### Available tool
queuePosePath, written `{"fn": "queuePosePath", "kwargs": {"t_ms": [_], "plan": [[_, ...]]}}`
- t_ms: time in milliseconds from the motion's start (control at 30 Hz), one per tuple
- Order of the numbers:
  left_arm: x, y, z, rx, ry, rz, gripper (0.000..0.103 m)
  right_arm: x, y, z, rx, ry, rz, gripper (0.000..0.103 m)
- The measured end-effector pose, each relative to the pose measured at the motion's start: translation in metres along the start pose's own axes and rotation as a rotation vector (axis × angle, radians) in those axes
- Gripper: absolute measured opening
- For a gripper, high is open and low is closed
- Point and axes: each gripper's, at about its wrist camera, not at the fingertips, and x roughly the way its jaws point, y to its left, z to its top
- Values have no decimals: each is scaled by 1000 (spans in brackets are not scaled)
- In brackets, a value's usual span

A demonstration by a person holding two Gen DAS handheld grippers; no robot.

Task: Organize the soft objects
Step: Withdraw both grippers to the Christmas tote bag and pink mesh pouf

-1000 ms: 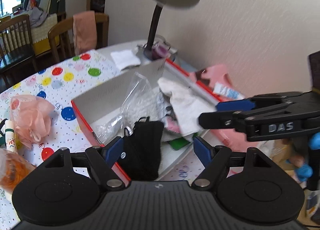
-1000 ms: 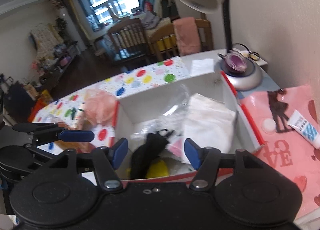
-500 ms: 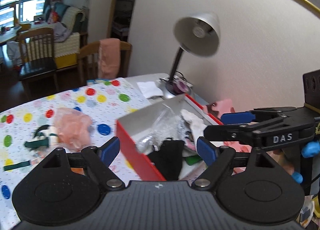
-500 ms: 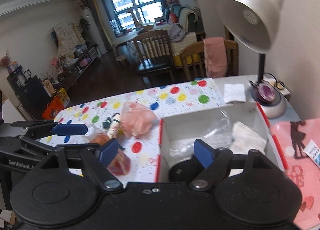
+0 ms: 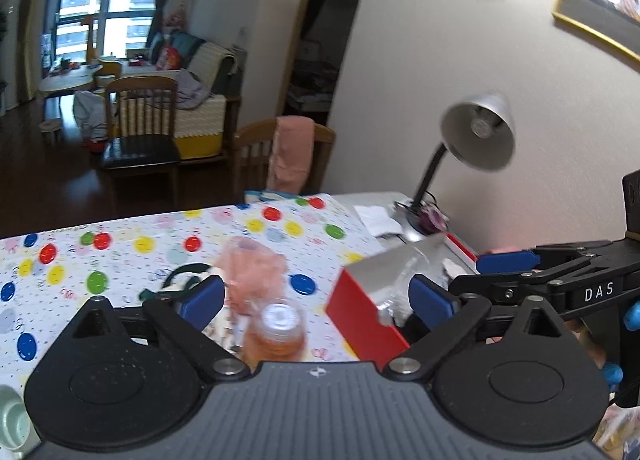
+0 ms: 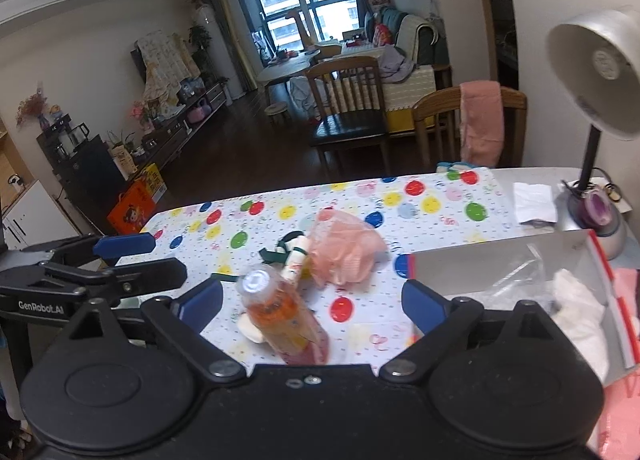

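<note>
A pink mesh pouf (image 5: 252,272) (image 6: 344,252) lies on the dotted tablecloth beside a green ribbon and a white tube (image 6: 296,256). To the right, a red-and-white box (image 5: 368,324) (image 6: 480,264) holds a white cloth (image 6: 576,300) and a clear plastic bag (image 6: 524,264). My left gripper (image 5: 316,302) hovers above the table with its jaws opening, and no object sits between them. My right gripper (image 6: 313,304) does the same, its jaws also opening and empty. Each gripper shows at the edge of the other's view, with fingers apart.
An orange bottle (image 5: 280,332) (image 6: 280,312) lies on the table just below both grippers. A desk lamp (image 5: 476,135) (image 6: 596,71) stands at the back right near a folded tissue (image 6: 534,201). A pink printed sheet (image 6: 620,400) lies right of the box. Chairs stand behind the table.
Both grippers pulled back and up from the box and swung left over the tablecloth, jaws spreading wider. The black cloth seen between them earlier is out of view.
</note>
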Motion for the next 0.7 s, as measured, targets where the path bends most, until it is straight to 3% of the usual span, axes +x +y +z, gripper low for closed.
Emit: {"fn": "queuePosePath", "kwargs": {"t_ms": [300,700], "plan": [[11,63,-13,-52,-24,72,103,51,24,25,14,45,-21,103],[92,130,-41,-142,174,27,103,155,9,48,66,208,-99,103]]}}
